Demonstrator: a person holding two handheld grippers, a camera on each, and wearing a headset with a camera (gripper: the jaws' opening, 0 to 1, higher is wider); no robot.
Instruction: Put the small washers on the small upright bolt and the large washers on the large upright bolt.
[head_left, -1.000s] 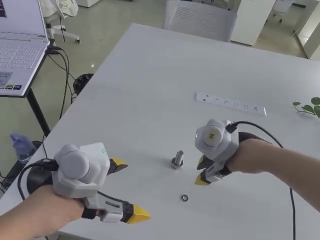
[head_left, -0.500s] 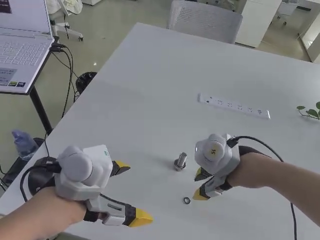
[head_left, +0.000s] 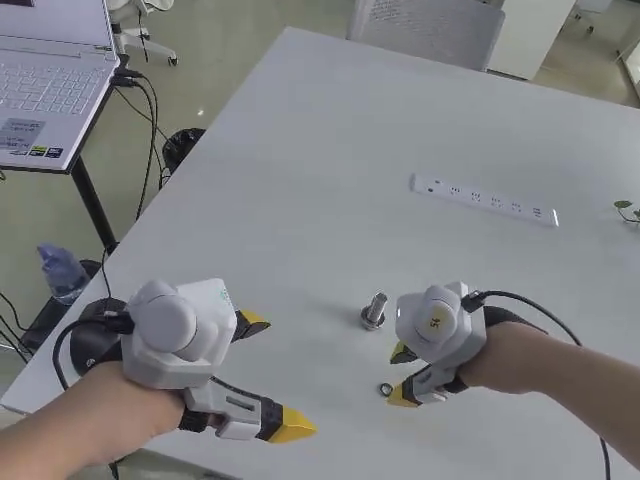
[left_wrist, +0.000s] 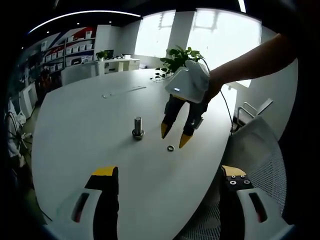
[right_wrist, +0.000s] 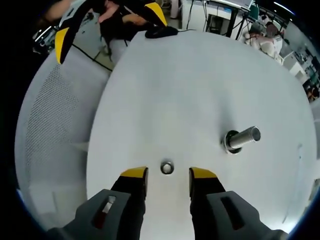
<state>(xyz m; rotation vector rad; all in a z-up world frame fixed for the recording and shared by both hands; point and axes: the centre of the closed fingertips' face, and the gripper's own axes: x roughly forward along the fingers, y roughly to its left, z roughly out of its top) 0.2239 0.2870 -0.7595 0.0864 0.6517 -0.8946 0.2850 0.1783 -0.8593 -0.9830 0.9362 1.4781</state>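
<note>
A small steel washer (right_wrist: 167, 167) lies flat on the white table (head_left: 300, 160). My right gripper (right_wrist: 168, 173) is open, tips down, with a yellow-tipped jaw on each side of the washer. In the head view the washer (head_left: 386, 389) sits just left of the right gripper (head_left: 402, 375). An upright bolt (head_left: 375, 310) with a washer at its base stands a little beyond, seen too as the bolt (right_wrist: 240, 139) and the bolt (left_wrist: 137, 127). My left gripper (head_left: 272, 376) hovers open over the table's near edge, with nothing between its jaws. It faces the right gripper (left_wrist: 175, 136) and the washer (left_wrist: 170, 148).
A white power strip (head_left: 483, 200) lies further back on the table. An open laptop (head_left: 50, 70) stands on a side table at left, with cables and a water bottle (head_left: 62, 272) on the floor below. A mesh chair (head_left: 430, 25) stands at the far end.
My right gripper has come down and toward the washer, so its jaws now straddle it. The left gripper has hardly moved. The head camera has tilted.
</note>
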